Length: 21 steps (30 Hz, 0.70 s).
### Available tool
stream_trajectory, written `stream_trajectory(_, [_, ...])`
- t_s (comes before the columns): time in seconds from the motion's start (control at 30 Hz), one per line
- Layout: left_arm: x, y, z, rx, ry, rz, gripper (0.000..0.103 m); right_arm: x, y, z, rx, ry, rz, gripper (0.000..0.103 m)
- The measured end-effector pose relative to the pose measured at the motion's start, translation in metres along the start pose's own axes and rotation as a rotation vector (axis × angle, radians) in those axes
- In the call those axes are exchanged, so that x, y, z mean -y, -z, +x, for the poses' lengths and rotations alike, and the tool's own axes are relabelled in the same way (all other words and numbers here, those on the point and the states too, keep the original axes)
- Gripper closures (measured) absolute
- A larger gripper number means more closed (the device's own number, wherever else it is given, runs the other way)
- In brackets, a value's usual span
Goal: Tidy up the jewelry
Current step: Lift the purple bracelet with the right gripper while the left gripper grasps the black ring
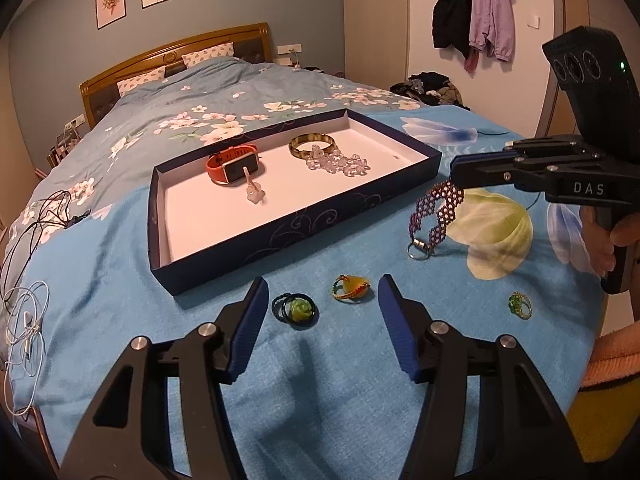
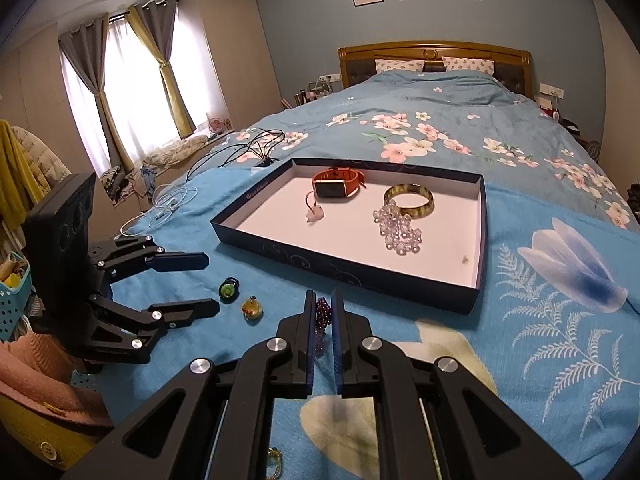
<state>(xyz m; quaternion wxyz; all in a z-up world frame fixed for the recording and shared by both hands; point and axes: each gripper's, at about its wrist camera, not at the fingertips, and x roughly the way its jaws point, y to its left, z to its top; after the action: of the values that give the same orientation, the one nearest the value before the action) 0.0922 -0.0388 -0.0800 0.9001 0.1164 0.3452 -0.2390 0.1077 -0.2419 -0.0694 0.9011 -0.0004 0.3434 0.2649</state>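
A dark blue tray [image 1: 256, 236] [image 2: 352, 272] lies on the bed. It holds an orange watch [image 1: 234, 166] [image 2: 338, 184], an amber bangle [image 1: 312, 145] [image 2: 409, 199], clear beads [image 1: 338, 163] [image 2: 398, 234] and a pale charm [image 1: 255, 194] [image 2: 314, 212]. My right gripper [image 2: 321, 300] [image 1: 454, 170] is shut on a purple beaded bracelet [image 1: 436, 210] [image 2: 323, 312], which hangs above the blanket right of the tray. My left gripper [image 1: 322, 290] [image 2: 210, 284] is open above a green ring [image 1: 298, 309] [image 2: 228, 290] and a yellow ring [image 1: 352, 286] [image 2: 252, 308].
A small green beaded ring [image 1: 520, 305] lies on the blanket at the right. Earphones and cables [image 1: 28, 320] [image 2: 172, 204] lie near the bed's left edge. A pink cloth on a yellow basket [image 2: 44, 400] stands beside the bed.
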Motion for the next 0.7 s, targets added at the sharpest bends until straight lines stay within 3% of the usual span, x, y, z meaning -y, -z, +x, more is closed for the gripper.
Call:
stream_trajectory(0.43, [-0.023,0.002,0.021,-0.097,-0.007,-0.081,0.055,-0.004,-0.003,-0.006,0.027,-0.025,-0.003,0.097])
stream_trajectory(0.67, [-0.017,0.002,0.033,-0.141,0.003,-0.044,0.06,-0.004,-0.001,0.0,0.014,-0.039,0.005,0.097])
stream_trajectory(0.7, [-0.017,0.002,0.035,-0.149,0.009,-0.043,0.066,-0.004,-0.001,0.001,0.013,-0.038,0.004,0.097])
